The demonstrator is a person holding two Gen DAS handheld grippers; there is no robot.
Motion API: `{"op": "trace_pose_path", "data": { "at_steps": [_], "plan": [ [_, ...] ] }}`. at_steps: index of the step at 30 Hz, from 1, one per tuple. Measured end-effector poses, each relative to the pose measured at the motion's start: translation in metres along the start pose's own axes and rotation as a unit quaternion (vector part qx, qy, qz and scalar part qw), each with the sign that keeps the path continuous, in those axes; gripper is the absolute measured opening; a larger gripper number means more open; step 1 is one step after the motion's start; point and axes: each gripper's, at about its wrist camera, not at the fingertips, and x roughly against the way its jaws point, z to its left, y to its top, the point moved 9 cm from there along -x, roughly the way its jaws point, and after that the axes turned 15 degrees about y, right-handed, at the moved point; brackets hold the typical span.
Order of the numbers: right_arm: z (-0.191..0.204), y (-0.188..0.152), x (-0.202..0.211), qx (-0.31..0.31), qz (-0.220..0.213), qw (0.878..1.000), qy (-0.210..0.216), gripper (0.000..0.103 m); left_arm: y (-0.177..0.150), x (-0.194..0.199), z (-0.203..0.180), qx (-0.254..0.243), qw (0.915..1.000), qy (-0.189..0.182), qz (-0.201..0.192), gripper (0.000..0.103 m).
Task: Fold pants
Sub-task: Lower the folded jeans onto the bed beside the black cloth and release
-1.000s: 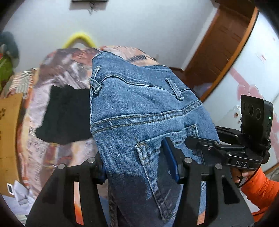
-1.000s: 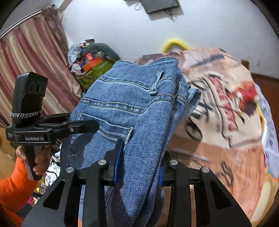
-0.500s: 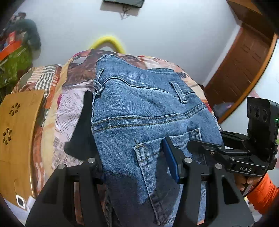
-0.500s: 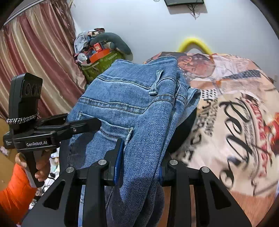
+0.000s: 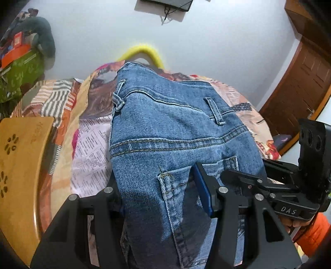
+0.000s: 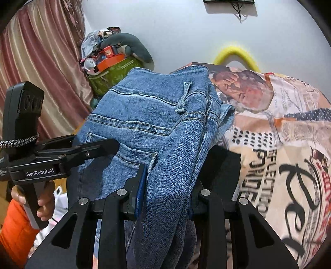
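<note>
Left wrist view, faded blue denim pants (image 5: 165, 128) bunched waistband-up, back pocket showing, clamped in left hand-held gripper (image 5: 159, 198), right hand-held gripper (image 6: 165, 198) pinching folded edge.

A lived-in bedroom in a home.

A bed (image 6: 279, 128) fills the room, spread with a bedsheet (image 5: 91, 140) printed like newspaper pages with faces and large lettering. Pink and cream striped curtains (image 6: 39, 68) hang at one side, and a brown panelled wooden door (image 5: 298, 91) stands at the other. Against the plain white wall (image 6: 186, 35) a green bag (image 6: 111, 76) overflows with household clutter beside a grey plush toy (image 6: 132, 45), and a yellow curved cushion (image 6: 235, 53) sits behind the bed. A dark device with dangling wires (image 5: 167, 4) is mounted high on the wall, and a wooden board with flower cut-outs (image 5: 18, 165) lies near the bed's edge.
</note>
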Motion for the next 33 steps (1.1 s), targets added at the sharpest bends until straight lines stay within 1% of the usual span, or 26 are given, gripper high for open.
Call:
{"op": "trace_pose_path", "data": {
  "at_steps": [4, 6, 7, 9, 11, 12, 14, 16, 19, 21, 23, 24, 25, 28, 30, 33],
  "plan": [
    [-0.026, -0.01, -0.022, -0.016, 0.019, 0.999, -0.025, 0.029, -0.01, -0.042, -0.006, 0.003, 0.9996, 0.01, 0.027, 0.054],
    [-0.041, -0.023, -0.033, -0.032, 0.042, 0.997, -0.048, 0.03, -0.021, -0.068, -0.012, -0.004, 0.9986, 0.015, 0.051, 0.054],
    [-0.047, -0.03, -0.037, -0.041, 0.057, 0.996, -0.057, 0.031, -0.031, -0.082, -0.016, -0.009, 0.9973, 0.018, 0.071, 0.054],
    [-0.058, -0.048, -0.042, -0.061, 0.088, 0.992, -0.072, 0.032, -0.042, -0.094, -0.023, -0.019, 0.9958, 0.024, 0.087, 0.054],
    [-0.064, -0.062, -0.039, -0.07, 0.101, 0.99, -0.076, 0.035, -0.05, -0.095, -0.03, -0.039, 0.9955, 0.047, 0.073, 0.055],
    [-0.063, -0.064, -0.035, -0.072, 0.098, 0.99, -0.073, 0.038, -0.051, -0.09, -0.033, -0.043, 0.9956, 0.053, 0.065, 0.055],
    [-0.058, -0.065, -0.024, -0.075, 0.093, 0.99, -0.077, 0.038, -0.053, -0.084, -0.033, -0.042, 0.9954, 0.06, 0.063, 0.056],
    [-0.048, -0.066, -0.012, -0.046, 0.1, 0.989, -0.096, 0.038, -0.054, -0.081, -0.027, -0.032, 0.9955, 0.06, 0.067, 0.055],
    [-0.036, -0.066, 0.004, 0.01, 0.105, 0.986, -0.126, 0.038, -0.054, -0.059, -0.019, -0.029, 0.9957, 0.069, 0.054, 0.055],
    [-0.024, -0.068, 0.022, 0.028, 0.094, 0.987, -0.13, 0.038, -0.049, -0.042, -0.014, -0.032, 0.9961, 0.073, 0.038, 0.055],
    [-0.009, -0.065, 0.041, 0.032, 0.074, 0.989, -0.123, 0.038, -0.048, -0.009, -0.014, -0.032, 0.9966, 0.075, 0.017, 0.055],
    [-0.003, -0.063, 0.053, 0.03, 0.057, 0.991, -0.121, 0.038, -0.047, 0.0, -0.014, -0.031, 0.9967, 0.075, 0.009, 0.055],
    [0.007, -0.06, 0.068, 0.027, 0.035, 0.992, -0.119, 0.039, -0.047, 0.017, -0.015, -0.027, 0.9968, 0.075, -0.005, 0.055],
    [0.033, -0.051, 0.101, 0.026, -0.015, 0.994, -0.104, 0.041, -0.048, 0.072, -0.021, -0.022, 0.9956, 0.079, -0.045, 0.055],
    [0.055, -0.046, 0.128, 0.03, -0.051, 0.994, -0.096, 0.041, -0.049, 0.101, -0.025, -0.027, 0.994, 0.082, -0.067, 0.055],
    [0.092, -0.04, 0.171, 0.045, -0.1, 0.99, -0.086, 0.041, -0.049, 0.155, -0.036, -0.026, 0.992, 0.07, -0.101, 0.055]
  ]
}}
